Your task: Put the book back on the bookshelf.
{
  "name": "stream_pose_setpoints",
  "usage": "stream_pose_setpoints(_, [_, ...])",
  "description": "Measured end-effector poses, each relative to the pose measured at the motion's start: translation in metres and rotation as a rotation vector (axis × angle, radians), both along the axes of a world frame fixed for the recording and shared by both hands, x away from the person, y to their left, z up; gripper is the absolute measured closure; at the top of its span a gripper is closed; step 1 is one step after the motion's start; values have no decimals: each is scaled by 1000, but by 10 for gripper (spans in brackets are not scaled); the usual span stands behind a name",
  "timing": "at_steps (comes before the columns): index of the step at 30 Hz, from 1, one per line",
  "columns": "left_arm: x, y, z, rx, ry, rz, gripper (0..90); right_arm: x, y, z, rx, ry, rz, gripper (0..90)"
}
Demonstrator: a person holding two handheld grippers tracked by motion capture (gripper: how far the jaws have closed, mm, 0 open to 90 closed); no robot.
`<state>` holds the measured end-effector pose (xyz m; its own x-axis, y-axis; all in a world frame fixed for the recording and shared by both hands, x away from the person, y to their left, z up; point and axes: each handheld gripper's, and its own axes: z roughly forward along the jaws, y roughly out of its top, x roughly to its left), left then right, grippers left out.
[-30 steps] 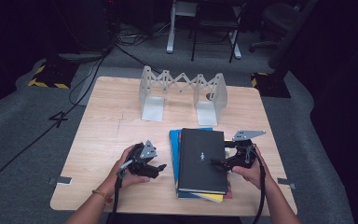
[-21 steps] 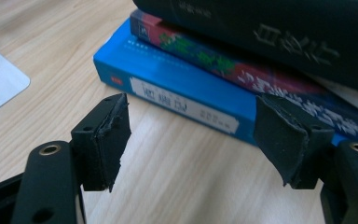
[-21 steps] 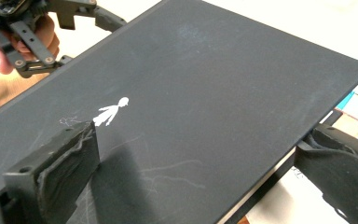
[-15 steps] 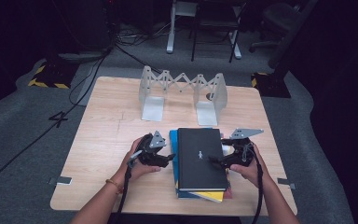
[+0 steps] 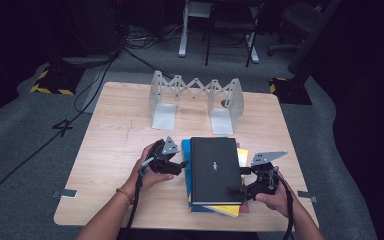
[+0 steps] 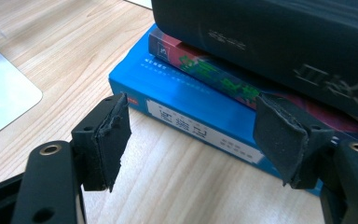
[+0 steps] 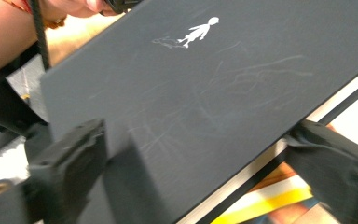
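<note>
Right gripper (image 5: 240, 184) straddles, jaws spread, the black book (image 5: 215, 170) (topmost), whose long axis runs toward the rack (image 5: 195, 97).

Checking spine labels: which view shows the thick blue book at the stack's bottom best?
Left gripper view: the blue book shows its cover and white-labelled spine between open jaws. The high view shows a blue sliver beside the black book; the right gripper view, little.
</note>
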<state>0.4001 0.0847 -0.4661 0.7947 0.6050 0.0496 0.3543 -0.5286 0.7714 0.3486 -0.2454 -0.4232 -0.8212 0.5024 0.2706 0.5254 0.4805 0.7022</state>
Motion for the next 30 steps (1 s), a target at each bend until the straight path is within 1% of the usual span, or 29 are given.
stream_pose_setpoints(1, [2, -1, -1, -4, 2, -1, 278, 2, 1, 0, -13, -8, 2, 2])
stream_pose_setpoints(3, [5, -2, -1, -12, -3, 7, 281, 5, 4, -2, -5, -7, 17, 1])
stream_pose_setpoints(5, [7, -4, -2, -13, -6, 8, 289, 6, 5, -1, -12, -3, 23, 0])
stream_pose_setpoints(7, [9, -5, -3, -19, -9, 23, 299, 6, 5, -1, -12, -3, 25, 0])
stream_pose_setpoints(8, [10, -6, -3, -23, -4, 20, 304, 7, 5, -1, -11, -4, 27, 0])
stream_pose_setpoints(10, [13, -6, -4, -14, 3, 31, 318, 7, 6, -2, -6, -10, 32, 0])
stream_pose_setpoints(12, [16, -6, -4, -22, 11, 24, 340, 8, 6, -2, -1, -14, 33, 0])
stream_pose_setpoints(15, [17, -5, -5, -25, 11, 25, 438, 10, 6, -3, 14, -21, 44, 1])
stream_pose_setpoints(16, [18, -5, -4, -22, 9, 23, 438, 10, 6, -3, 14, -21, 44, 1])
stream_pose_setpoints(17, [20, -7, -4, -5, 0, 22, 545, 13, 8, -4, 23, -27, 53, 0])
stream_pose_setpoints(19, [21, -8, -6, -6, -3, 3, 637, 14, 10, -5, 25, -32, 54, 0])
stream_pose_setpoints(20, [21, -7, -6, -15, -1, -7, 696, 15, 12, -5, 30, -37, 53, 1])
stream_pose_setpoints(21, [22, -6, -7, -26, -8, -19, 749, 16, 13, -5, 34, -43, 50, 1])
stream_pose_setpoints(22, [22, -5, -7, -30, -11, -33, 779, 17, 14, -6, 39, -48, 51, 1])
stream_pose_setpoints(24, [22, -3, -7, -39, -28, -46, 819, 17, 14, -6, 48, -63, 57, 1])
stream_pose_setpoints(25, [22, -3, -7, -39, -28, -46, 828, 17, 14, -6, 48, -63, 57, 1])
stream_pose_setpoints(26, [22, -1, -5, -66, -38, -55, 844, 16, 15, -5, 48, -89, 63, 2])
stream_pose_setpoints(29, [23, 3, -3, -109, -55, -66, 857, 13, 16, -3, 41, -143, 70, 2])
stream_pose_setpoints(30, [23, 4, 0, -131, -62, -67, 868, 12, 17, -2, 40, -158, 71, 2])
